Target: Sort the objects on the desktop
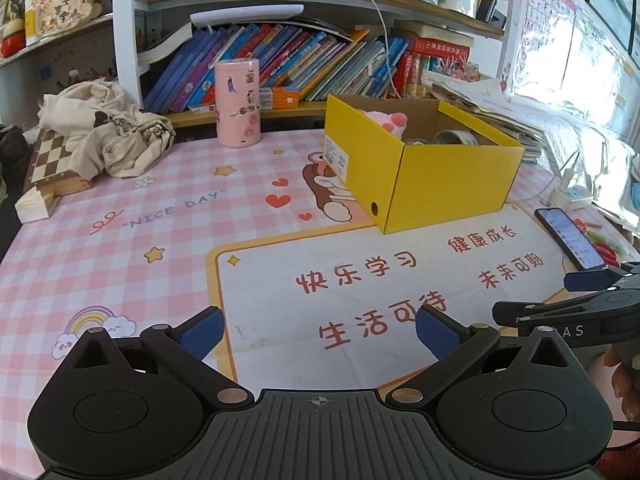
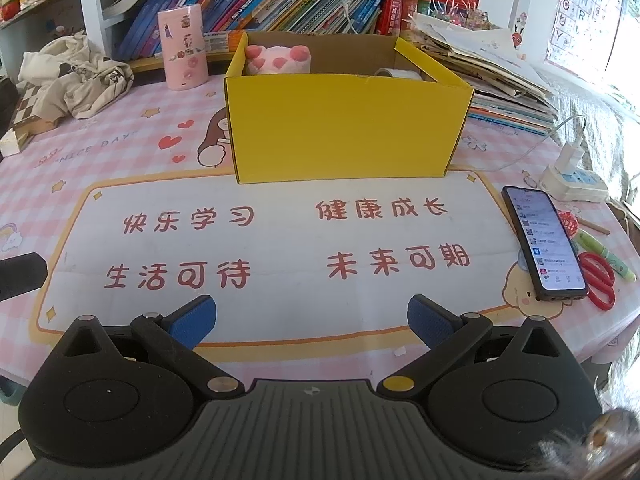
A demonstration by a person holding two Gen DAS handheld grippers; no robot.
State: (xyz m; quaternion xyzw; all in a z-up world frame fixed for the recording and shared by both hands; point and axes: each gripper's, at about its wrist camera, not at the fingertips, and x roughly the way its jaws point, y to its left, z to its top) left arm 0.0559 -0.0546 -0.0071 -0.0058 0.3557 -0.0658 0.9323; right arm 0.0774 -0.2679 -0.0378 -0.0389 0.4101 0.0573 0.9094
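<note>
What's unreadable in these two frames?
- Yellow box floor: right wrist view, front wall hides it; only the pink plush and tape roll tops show.
- Phone screen text: too small in both views.
- Scissors: right wrist view, partly behind the phone.
- Chessboard: left wrist view, cloth covers part.

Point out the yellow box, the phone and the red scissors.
yellow box [image 2: 344, 128]: right wrist view, front wall.
phone [image 2: 544, 240]: right wrist view, lit screen.
red scissors [image 2: 599, 280]: right wrist view, handle loop.

Crowded bookshelf behind pink-checked desk; daylight, seemingly from a window, right.
</note>
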